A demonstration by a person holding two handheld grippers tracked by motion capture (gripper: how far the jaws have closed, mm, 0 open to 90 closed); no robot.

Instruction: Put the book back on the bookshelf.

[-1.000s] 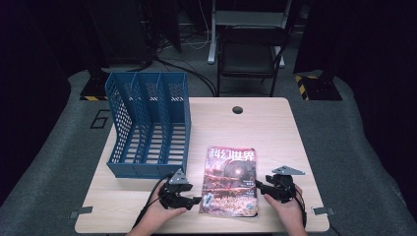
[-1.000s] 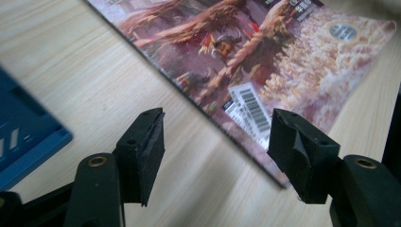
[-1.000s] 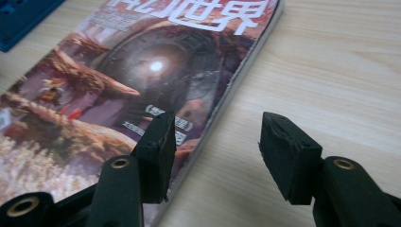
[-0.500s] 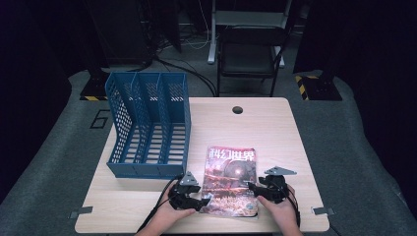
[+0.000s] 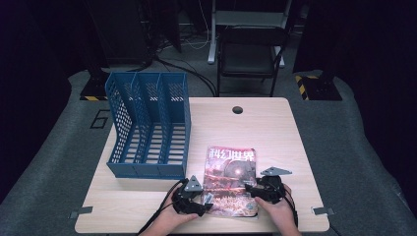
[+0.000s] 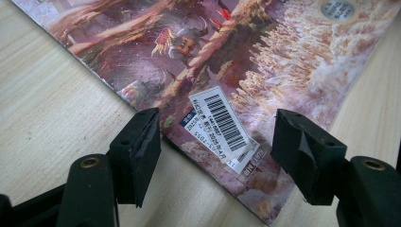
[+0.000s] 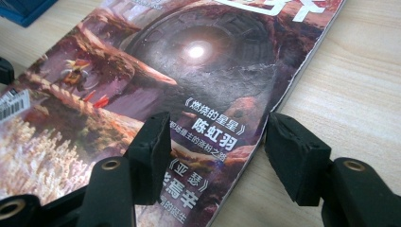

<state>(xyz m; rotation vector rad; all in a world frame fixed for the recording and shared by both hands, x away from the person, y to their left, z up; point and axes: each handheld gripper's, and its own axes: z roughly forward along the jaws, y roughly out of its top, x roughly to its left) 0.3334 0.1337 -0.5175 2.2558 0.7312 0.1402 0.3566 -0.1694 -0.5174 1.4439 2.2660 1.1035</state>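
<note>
left gripper (image 5: 204, 205) has dropped onto the flat, glossy magazine (image 5: 231, 179).

The magazine (image 6: 246, 61) runs past the top edge in the left gripper view, and in the right gripper view its title is cut off at the top. The small print on its barcode label (image 6: 222, 124) is too fine to read. In the high view, the person's forearms leave the bottom edge.
</note>
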